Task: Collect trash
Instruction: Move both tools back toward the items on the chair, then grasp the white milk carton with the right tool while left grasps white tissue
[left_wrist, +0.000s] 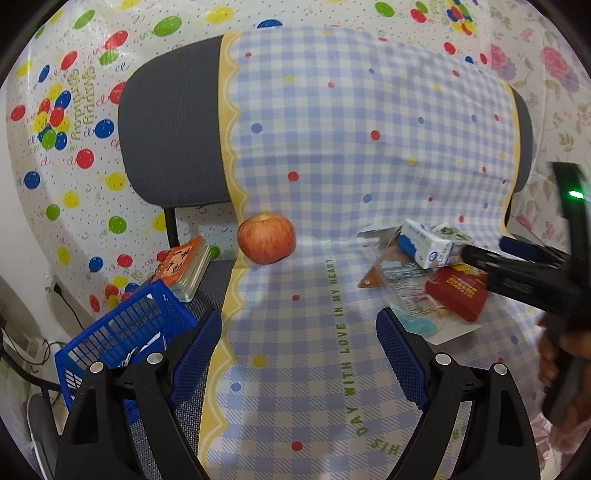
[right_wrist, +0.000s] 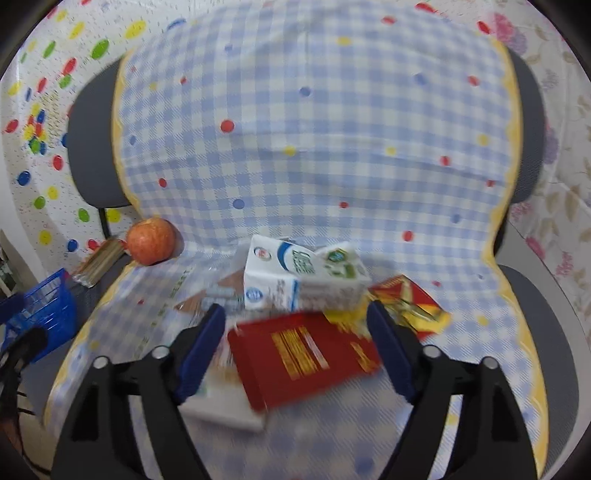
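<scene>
The right gripper (right_wrist: 295, 334) hung spread wide over the trash pile on the cloth (right_wrist: 314, 147), gripping nothing; between its fingers lay the red packet (right_wrist: 303, 360), flat, long axis slanting up-left to down-right in the right wrist view. Just behind, the carton (right_wrist: 301, 278) lay on its side, long axis across the view, its folded top pointing right; the left gripper (left_wrist: 299, 354) was spread and empty too, near the basket (left_wrist: 122, 332); the apple (left_wrist: 266, 239) sat well apart.
</scene>
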